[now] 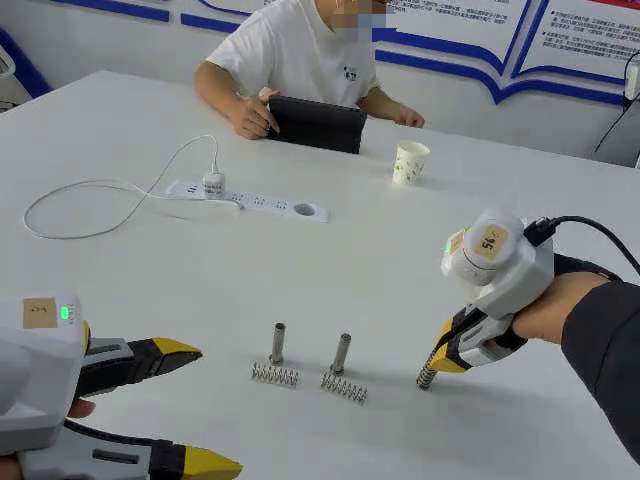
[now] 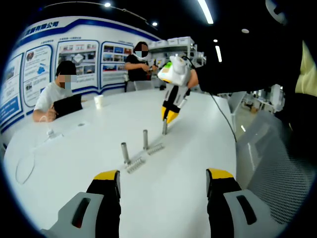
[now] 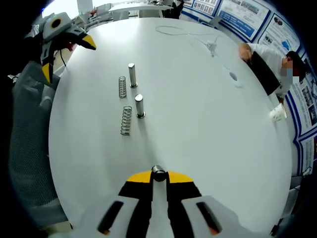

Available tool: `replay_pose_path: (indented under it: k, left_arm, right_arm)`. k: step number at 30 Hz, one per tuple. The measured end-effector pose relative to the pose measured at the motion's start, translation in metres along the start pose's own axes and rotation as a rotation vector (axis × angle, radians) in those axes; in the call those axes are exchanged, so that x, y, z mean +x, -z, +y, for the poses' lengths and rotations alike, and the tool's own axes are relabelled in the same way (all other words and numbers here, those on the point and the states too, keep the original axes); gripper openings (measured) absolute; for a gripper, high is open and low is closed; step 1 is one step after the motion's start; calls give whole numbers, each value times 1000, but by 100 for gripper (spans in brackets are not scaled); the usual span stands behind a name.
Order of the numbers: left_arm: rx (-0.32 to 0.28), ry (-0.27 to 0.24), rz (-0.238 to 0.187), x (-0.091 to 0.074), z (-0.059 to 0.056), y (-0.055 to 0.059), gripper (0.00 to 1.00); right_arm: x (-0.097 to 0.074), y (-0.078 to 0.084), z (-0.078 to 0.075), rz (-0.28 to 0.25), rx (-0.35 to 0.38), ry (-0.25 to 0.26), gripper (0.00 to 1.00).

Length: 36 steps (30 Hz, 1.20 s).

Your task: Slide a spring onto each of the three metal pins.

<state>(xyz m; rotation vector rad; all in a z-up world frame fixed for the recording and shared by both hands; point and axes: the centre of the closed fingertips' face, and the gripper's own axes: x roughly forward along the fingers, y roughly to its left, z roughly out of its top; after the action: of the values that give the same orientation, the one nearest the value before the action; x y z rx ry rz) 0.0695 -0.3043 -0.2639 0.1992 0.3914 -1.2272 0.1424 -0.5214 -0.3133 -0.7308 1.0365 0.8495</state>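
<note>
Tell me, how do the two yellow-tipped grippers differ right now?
The left gripper is open and empty; the right gripper is shut on a pin. The left gripper lies roughly level; the right gripper points down at the table. Both have yellow-tipped black jaws.

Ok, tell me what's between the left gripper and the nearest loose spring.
Nothing visible. The left gripper is open, and bare table runs from its jaws to the spring. The pin stands just beyond the spring, not in front of it.
</note>
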Motion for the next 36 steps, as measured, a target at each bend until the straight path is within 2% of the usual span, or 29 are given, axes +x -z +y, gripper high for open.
replay_pose_path:
  k: [11,14,22,28,36]
  left_arm:
    - [-1,3,1,2,0,1,72]
    - [0,4,-2,3,0,-1,72]
    - [4,5,-2,3,0,-3,72]
    - [7,6,-2,3,-1,-3,72]
    - [10,10,-1,4,-2,-4,72]
  right_arm:
    - [1,-1,-1,-9,-4,5,12]
    - [2,1,2,-2,-8,2,17]
    - [-4,-1,1,-20,-12,20,20]
    - [-13,-13,2,-50,-26,36,21]
    - [-18,-35,11,-96,-35,26,21]
